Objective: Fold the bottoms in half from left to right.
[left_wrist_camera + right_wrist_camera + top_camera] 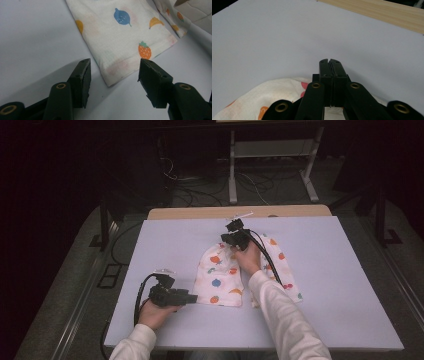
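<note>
I am working on the cloth [220, 275], a white piece printed with fruit, which lies on the grey mat [165, 240] and looks like small trousers with 2 legs spread toward me. My right claw [234, 233] sits at the far end of the cloth, where the 2 legs meet, and its jaws are pressed tight together; in the right gripper view I see them [331, 65] meeting with only a hairline between and the cloth bunched under their base, but I cannot tell whether any fabric is pinched in them. My left claw [192, 297] is at the near left corner of the cloth, low over the mat. In the left gripper view its jaws [113, 72] stand about half apart on either side of that corner, near the orange strawberry [144, 50], and neither pad touches the fabric, so nothing is held there yet. As I judge it, the far end is pinned and the near corner is lined up but not taken. Left to do: close on that corner, then carry it across for whatever fold or straightening follows. The right leg [280, 265] lies beyond my right sleeve [280, 315], untouched.
</note>
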### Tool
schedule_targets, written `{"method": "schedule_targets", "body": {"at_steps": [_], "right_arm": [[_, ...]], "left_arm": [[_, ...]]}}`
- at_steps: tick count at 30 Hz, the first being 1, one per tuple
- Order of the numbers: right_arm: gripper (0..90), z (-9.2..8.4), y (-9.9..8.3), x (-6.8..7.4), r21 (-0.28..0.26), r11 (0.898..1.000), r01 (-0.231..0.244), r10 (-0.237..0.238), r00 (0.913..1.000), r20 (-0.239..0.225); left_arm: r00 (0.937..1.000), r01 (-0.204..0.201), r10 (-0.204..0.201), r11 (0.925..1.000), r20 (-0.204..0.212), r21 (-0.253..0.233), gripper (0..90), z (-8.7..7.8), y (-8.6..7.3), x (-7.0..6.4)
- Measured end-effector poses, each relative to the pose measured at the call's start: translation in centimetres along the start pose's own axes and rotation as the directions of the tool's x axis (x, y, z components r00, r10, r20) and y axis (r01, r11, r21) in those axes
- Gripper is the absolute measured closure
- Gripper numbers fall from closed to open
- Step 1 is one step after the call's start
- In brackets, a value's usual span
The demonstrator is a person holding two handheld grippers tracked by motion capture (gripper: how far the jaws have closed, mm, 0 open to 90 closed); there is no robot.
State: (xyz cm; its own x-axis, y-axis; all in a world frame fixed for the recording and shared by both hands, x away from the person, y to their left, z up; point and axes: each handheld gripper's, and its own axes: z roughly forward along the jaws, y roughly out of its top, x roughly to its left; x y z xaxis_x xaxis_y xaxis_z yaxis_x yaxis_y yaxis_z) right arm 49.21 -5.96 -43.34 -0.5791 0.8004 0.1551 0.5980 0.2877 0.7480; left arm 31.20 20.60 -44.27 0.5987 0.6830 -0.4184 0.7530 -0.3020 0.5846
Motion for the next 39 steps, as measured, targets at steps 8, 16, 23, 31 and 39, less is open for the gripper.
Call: {"method": "schedule_targets", "body": {"at_steps": [8, 16, 23, 31, 39], "right_arm": [[87.6, 0.0, 0.0, 0.0, -0.004, 1.0, 0.001, -0.001, 1.0, -0.001], [87.7, -0.1, -0.1, 0.0, -0.007, 1.0, -0.001, 0.001, 1.0, -0.003], [87.7, -0.1, -0.1, 0.0, -0.011, 1.0, 0.003, -0.003, 1.0, -0.007], [87.7, -0.1, -0.2, -0.1, -0.012, 1.0, 0.0, 0.0, 1.0, -0.008], [87.6, -0.2, -0.2, -0.2, -0.02, 1.0, -0.014, 0.013, 0.9998, -0.015]], "left_arm": [[0.9997, 0.021, -0.021, 0.9998, 0.014, 0.0, 46.9, 0.1, 0.1, 0.3], [0.9987, 0.045, -0.045, 0.999, 0.024, 0.004, 60.2, 0.5, 0.3, 0.3], [0.9978, 0.062, -0.062, 0.998, 0.023, 0.013, 72.2, 1.0, 0.6, 0.2], [0.9988, 0.049, -0.049, 0.9986, 0.001, 0.019, 86.1, 1.2, 0.6, 0.3], [0.9997, -0.003, 0.003, 0.9997, -0.024, 0.023, 87.7, 1.2, 0.9, -0.5]]}}
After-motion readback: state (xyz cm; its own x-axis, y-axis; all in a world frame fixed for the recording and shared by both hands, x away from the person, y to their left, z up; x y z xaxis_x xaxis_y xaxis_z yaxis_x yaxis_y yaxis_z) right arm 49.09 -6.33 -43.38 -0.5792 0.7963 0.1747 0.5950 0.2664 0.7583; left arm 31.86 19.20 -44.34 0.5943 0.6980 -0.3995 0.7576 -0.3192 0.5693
